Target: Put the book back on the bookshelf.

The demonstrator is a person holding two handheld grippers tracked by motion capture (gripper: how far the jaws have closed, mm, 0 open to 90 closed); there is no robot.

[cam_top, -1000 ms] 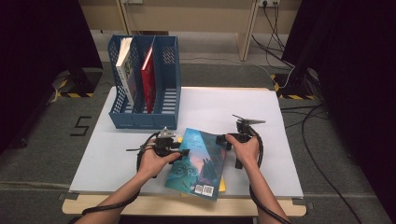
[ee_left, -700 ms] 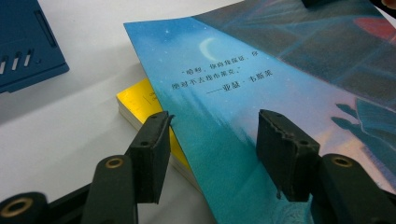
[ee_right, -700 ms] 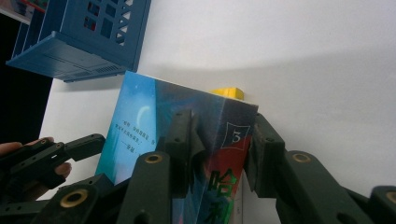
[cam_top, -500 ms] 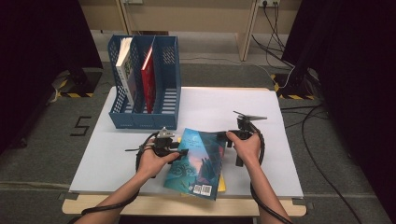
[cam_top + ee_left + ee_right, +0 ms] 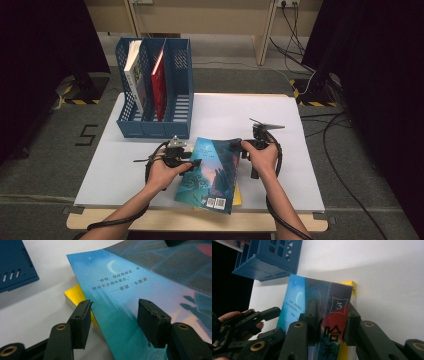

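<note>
Blue book (image 5: 212,172): right gripper (image 5: 332,322) jaws just closing on spine; left gripper (image 5: 113,322) jaws wide astride edge.

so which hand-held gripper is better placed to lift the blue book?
Right, probably. The right hand-held gripper has just been closing, jaws astride the blue book at its spine edge. The left hand-held gripper stands open at the opposite edge.

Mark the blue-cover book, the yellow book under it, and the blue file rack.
blue-cover book (image 5: 212,170): high view, middle of its cover.
yellow book (image 5: 75,293): left gripper view, bare corner of its cover beside the blue-cover book.
blue file rack (image 5: 152,130): high view, its front wall.
</note>
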